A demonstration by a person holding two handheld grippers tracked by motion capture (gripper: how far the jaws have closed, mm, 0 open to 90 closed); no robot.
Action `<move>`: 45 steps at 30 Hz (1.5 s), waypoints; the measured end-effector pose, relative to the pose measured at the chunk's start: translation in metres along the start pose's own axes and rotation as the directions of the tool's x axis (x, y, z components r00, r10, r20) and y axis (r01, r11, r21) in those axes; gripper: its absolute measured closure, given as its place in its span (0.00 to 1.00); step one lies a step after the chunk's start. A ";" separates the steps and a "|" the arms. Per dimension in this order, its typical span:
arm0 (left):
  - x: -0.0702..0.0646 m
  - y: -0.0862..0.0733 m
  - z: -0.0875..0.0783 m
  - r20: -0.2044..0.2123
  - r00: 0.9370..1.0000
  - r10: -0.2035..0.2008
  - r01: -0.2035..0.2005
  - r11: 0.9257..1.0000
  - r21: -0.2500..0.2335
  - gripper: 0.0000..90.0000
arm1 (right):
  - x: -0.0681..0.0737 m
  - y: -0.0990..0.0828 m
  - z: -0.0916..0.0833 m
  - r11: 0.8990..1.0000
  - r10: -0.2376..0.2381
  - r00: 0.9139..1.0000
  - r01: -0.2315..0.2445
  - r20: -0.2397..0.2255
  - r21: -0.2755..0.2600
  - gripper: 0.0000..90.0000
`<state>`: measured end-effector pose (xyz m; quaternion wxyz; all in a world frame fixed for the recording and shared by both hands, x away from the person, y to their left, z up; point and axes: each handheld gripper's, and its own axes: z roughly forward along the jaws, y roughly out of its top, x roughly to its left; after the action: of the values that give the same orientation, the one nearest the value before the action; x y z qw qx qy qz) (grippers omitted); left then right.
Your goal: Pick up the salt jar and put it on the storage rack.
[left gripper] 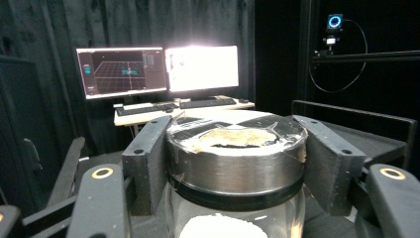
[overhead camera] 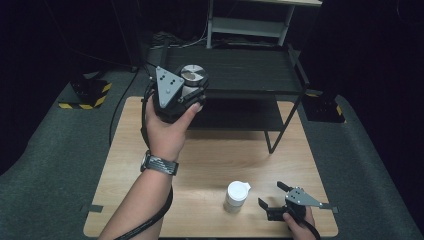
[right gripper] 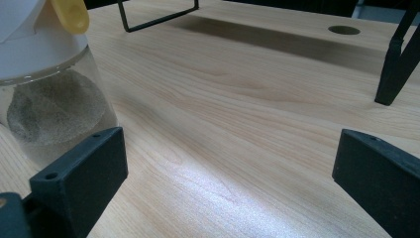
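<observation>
My left gripper (overhead camera: 187, 89) is raised above the far left of the desk (overhead camera: 210, 155), at the edge of the black rack (overhead camera: 235, 70). Its jaws are clamped on a glass jar (left gripper: 235, 168) just under the metal lid (left gripper: 236, 148). In the left gripper view the jar stands upright — long axis vertical, lid up — with white powder showing low inside. Behind it I see two monitors (left gripper: 158, 69).

My right gripper (overhead camera: 272, 200) rests low at the near right of the desk, jaws wide apart and gripping nothing. Just left of it stands a white-capped shaker (overhead camera: 236, 196) — upright on the desk, yellow tab (right gripper: 72, 15) on its cap, sandy grains inside — close beside one jaw; I cannot tell whether they touch.
</observation>
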<state>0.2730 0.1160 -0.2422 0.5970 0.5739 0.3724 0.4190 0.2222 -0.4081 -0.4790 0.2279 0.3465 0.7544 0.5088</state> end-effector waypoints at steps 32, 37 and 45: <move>0.002 0.013 0.075 -0.090 0.996 -0.013 0.015 1.000 0.021 0.39 | -0.007 -0.002 -0.001 1.000 0.001 0.999 -0.001 -0.035 -0.011 0.00; 0.004 0.012 0.082 -0.107 0.994 -0.018 0.020 1.000 0.023 0.39 | -0.007 -0.002 -0.001 1.000 0.000 0.999 -0.001 -0.038 -0.014 0.00; 0.005 0.014 0.088 -0.131 0.991 -0.020 0.025 0.999 0.041 0.39 | -0.007 -0.003 -0.001 1.000 -0.005 0.999 0.005 -0.041 -0.015 0.00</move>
<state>0.3556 0.0870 -0.2221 0.5638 0.5536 0.4257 0.4409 0.2254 -0.4145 -0.4811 0.2162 0.3325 0.7560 0.5207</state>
